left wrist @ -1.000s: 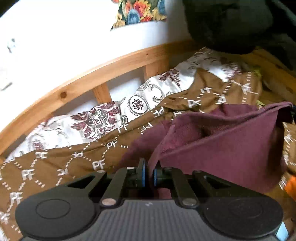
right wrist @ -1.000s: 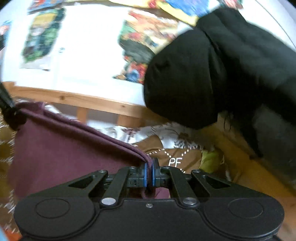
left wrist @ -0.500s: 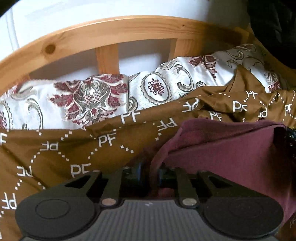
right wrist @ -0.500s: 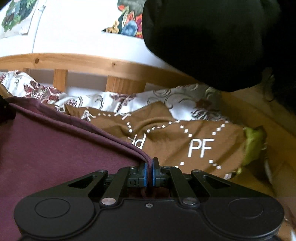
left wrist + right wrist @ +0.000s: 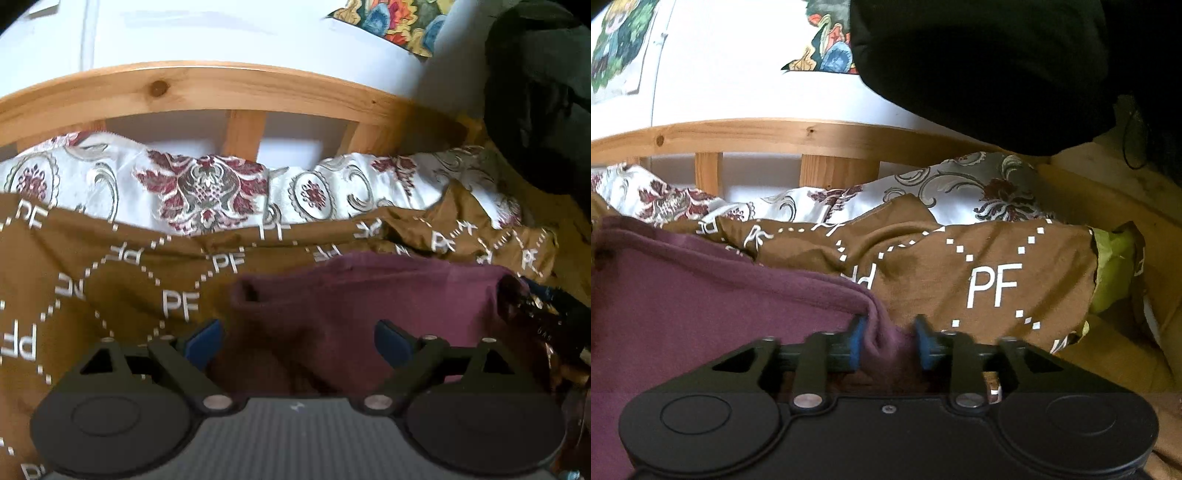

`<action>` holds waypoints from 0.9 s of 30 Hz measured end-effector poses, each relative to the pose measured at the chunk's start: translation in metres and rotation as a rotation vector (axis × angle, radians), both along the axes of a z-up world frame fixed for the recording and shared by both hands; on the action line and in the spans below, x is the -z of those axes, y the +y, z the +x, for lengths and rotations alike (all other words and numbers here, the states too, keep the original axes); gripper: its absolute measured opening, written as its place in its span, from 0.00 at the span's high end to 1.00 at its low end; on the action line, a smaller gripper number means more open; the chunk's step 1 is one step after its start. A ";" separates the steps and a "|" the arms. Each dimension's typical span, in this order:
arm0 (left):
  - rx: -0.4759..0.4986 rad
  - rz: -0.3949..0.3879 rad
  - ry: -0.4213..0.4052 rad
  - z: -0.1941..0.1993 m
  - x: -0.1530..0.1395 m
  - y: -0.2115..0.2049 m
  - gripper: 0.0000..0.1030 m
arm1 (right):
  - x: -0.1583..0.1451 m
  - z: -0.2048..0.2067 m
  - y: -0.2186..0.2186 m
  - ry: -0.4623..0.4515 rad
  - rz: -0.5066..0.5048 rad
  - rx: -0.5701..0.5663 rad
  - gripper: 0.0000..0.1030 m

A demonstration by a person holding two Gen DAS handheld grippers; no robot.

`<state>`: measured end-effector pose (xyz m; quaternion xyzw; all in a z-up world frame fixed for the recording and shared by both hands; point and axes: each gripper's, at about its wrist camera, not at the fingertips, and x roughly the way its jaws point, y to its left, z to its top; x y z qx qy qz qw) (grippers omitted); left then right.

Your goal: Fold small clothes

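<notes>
A bed carries everything, bounded at the far side by a slatted pine rail (image 5: 207,86). Against that rail lies a white bedcover (image 5: 199,192) printed with maroon and grey floral medallions. Over it spreads a rumpled brown sheet (image 5: 110,280) patterned with white dotted diamonds and "PF" letters. A maroon garment (image 5: 369,295) lies flat on the brown sheet. At the sheet's right edge a lime-green scrap (image 5: 1113,269) pokes out, possibly another cloth.

Maroon garment (image 5: 369,295): soft, fuzzy matt cloth. Brown sheet (image 5: 979,266): smooth printed fabric. Bed rail (image 5: 221,88): knotty varnished wood. Left gripper (image 5: 299,339): matt black plastic.
</notes>
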<state>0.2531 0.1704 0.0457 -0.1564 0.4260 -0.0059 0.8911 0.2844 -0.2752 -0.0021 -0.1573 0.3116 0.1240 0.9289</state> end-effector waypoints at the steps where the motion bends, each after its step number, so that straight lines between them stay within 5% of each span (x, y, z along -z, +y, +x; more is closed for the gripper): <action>1: 0.013 0.003 0.005 -0.005 0.002 -0.003 0.11 | -0.004 -0.001 -0.002 0.005 0.017 0.005 0.36; 7: 0.081 -0.066 0.046 -0.037 0.028 -0.020 0.24 | -0.028 -0.047 -0.017 0.012 0.085 0.040 0.01; 15: 0.040 -0.021 0.063 -0.067 0.044 -0.037 0.58 | -0.027 -0.135 -0.018 -0.080 0.089 0.020 0.01; 20: -0.010 -0.042 0.047 -0.075 0.043 -0.041 0.96 | -0.020 -0.137 -0.018 -0.090 0.150 -0.018 0.14; 27: -0.173 -0.057 -0.070 -0.103 0.026 -0.034 0.97 | -0.006 -0.128 -0.027 -0.009 0.183 0.043 0.29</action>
